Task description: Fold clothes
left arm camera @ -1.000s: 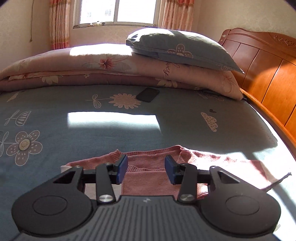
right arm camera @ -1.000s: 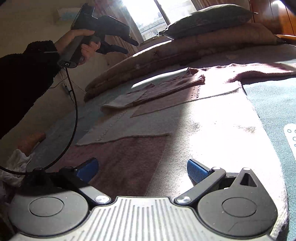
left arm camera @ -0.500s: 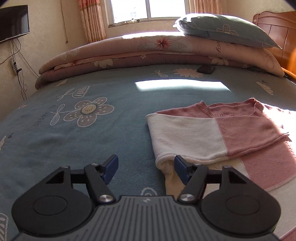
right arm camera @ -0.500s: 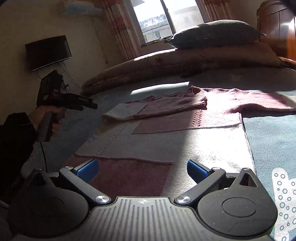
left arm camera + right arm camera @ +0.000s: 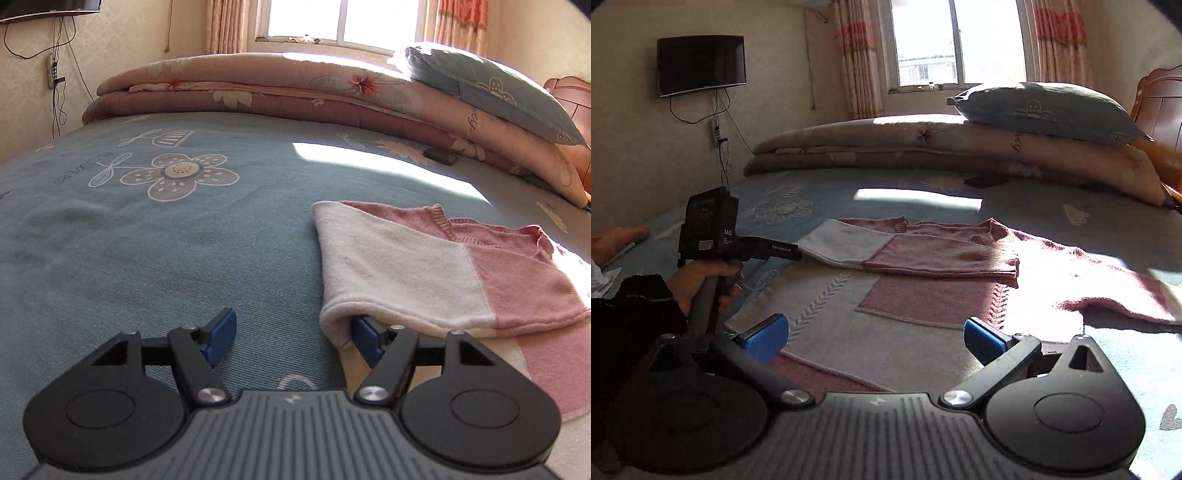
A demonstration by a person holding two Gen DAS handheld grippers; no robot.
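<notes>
A pink and cream knit sweater (image 5: pixel 923 295) lies flat on the blue flowered bedspread (image 5: pixel 129 240). One sleeve (image 5: pixel 424 273) is folded across its chest; the other sleeve (image 5: pixel 1115 295) lies stretched out to the right. My left gripper (image 5: pixel 291 334) is open at the sweater's left edge, its right fingertip (image 5: pixel 364 334) tucked under the folded cream sleeve. It also shows in the right wrist view (image 5: pixel 783 251), held by a hand. My right gripper (image 5: pixel 875 334) is open and empty, low over the sweater's hem.
A folded quilt (image 5: pixel 295 96) and a blue-grey pillow (image 5: pixel 1045 110) are stacked along the far side of the bed. A dark phone (image 5: pixel 439 157) lies in front of them. A wooden headboard (image 5: pixel 1160 107) stands at the right. A bare foot (image 5: pixel 617 240) rests at the left.
My left gripper dropped from above the collar to the sweater's left edge, and its right fingertip slid under the folded sleeve. My right gripper tilted up at the hem and stayed open.
</notes>
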